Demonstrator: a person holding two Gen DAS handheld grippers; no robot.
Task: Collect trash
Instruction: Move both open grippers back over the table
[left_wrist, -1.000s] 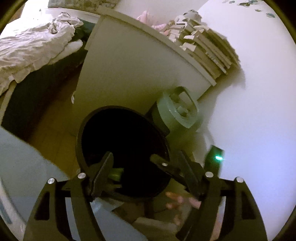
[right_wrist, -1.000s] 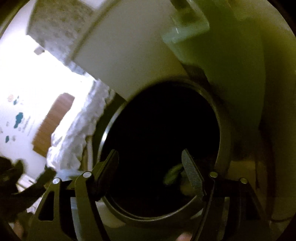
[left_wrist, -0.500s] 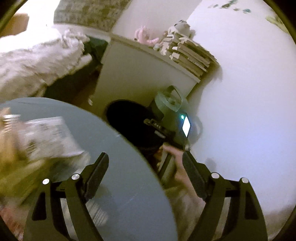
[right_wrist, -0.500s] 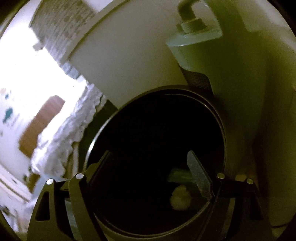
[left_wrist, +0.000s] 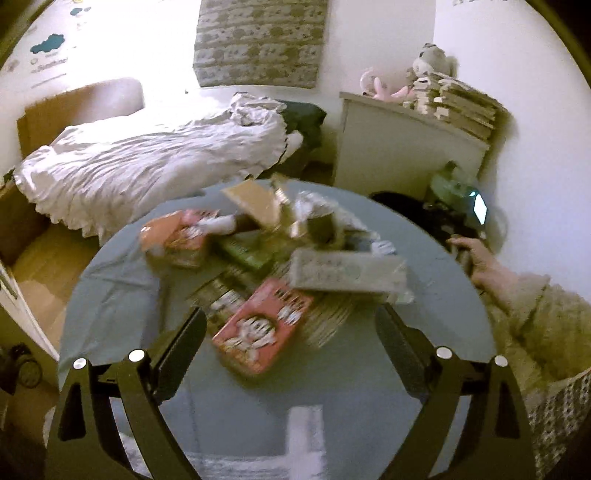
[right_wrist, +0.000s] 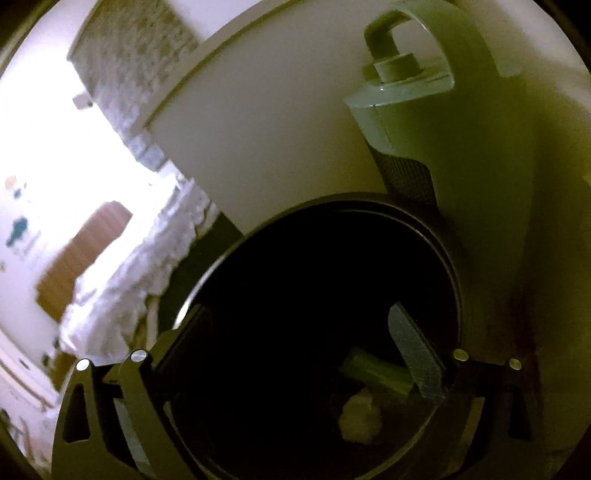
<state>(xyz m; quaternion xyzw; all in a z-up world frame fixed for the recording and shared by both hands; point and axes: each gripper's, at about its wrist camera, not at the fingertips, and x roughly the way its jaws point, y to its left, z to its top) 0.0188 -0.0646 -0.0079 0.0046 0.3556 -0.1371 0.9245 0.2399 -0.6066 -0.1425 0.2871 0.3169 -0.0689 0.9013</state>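
In the left wrist view my left gripper (left_wrist: 290, 325) is open and empty above a round grey table (left_wrist: 147, 295) piled with trash: a pink printed box (left_wrist: 262, 328), an orange packet (left_wrist: 173, 236), a grey carton (left_wrist: 343, 273), cardboard (left_wrist: 251, 199) and green wrappers (left_wrist: 243, 253). In the right wrist view my right gripper (right_wrist: 295, 332) is open and empty over the mouth of a black bin (right_wrist: 317, 295). A crumpled white wad (right_wrist: 360, 421) and a green piece (right_wrist: 376, 373) lie at the bin's bottom.
A bed with white bedding (left_wrist: 147, 158) lies beyond the table. A white cabinet (left_wrist: 402, 155) with stacked books (left_wrist: 458, 103) stands at the back right. The bin (left_wrist: 399, 199) and a green appliance (right_wrist: 443, 147) sit by the wall. A hand (left_wrist: 480, 266) holds the right gripper.
My left gripper has swung from over the bin back to the table and now faces the trash pile. The right gripper stayed over the bin and a white wad now lies inside.
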